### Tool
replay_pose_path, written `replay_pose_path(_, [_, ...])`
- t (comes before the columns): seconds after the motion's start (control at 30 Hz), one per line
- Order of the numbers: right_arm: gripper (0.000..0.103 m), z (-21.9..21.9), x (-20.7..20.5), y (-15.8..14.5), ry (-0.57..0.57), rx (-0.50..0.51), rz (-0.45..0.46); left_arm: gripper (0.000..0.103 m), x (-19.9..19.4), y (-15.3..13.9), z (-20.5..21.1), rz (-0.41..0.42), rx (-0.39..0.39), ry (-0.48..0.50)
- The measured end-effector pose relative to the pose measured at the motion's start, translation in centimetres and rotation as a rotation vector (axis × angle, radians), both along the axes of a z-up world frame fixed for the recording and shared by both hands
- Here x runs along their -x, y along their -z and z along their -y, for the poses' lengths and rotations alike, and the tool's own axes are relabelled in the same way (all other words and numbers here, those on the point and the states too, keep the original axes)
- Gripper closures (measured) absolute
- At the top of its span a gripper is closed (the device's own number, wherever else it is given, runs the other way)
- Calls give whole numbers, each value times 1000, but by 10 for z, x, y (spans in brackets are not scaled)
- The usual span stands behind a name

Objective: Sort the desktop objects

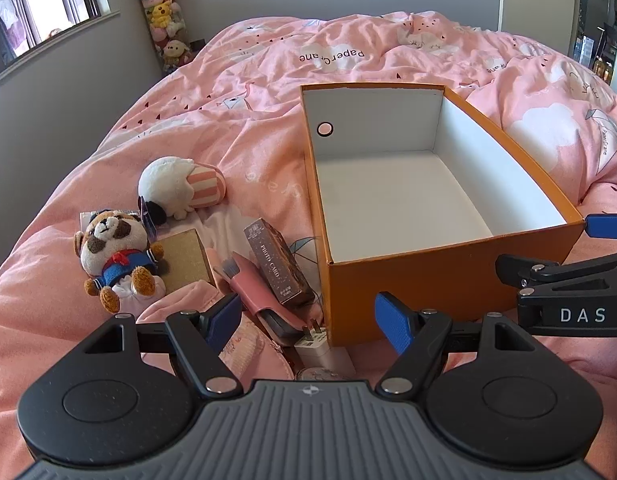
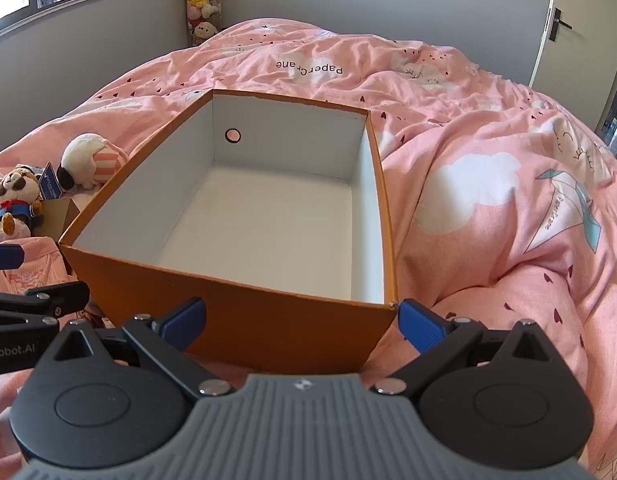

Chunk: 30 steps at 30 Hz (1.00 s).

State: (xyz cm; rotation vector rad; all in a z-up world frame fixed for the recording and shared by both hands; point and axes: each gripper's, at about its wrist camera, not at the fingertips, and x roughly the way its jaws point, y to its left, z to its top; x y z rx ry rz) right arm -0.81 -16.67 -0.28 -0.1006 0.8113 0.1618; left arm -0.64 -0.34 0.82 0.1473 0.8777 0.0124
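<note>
Both the left gripper point(image 1: 310, 318) and right gripper point(image 2: 302, 322) are held with fingers spread, nothing pinched, before an empty orange box point(image 2: 236, 300) on the bed point(image 2: 488, 168).

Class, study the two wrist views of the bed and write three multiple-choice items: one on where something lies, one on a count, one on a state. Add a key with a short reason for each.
1. Where do the plush toys lie relative to the orange box?
A. inside it
B. on the bedspread to its left
C. on its far rim

2. How many plush toys lie on the bedspread beside the box?
A. one
B. two
C. four

3. What is the state of the box?
A. open and empty
B. closed by a lid
C. half filled

Key:
1 B: the sailor dog plush and the white plush lie left of the box wall.
2 B: only those two show there.
3 A: its white floor is bare and no lid covers it.
</note>
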Motion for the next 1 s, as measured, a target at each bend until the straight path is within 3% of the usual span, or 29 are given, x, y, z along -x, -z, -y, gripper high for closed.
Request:
replay_pose_path(0.5, [1, 0, 0, 2, 0, 0, -4, 16, 0, -1, -3, -5, 46, 7])
replay_pose_path(1.0, [1, -2, -1, 2, -2, 13, -5, 16, -2, -2, -9, -12, 36, -31])
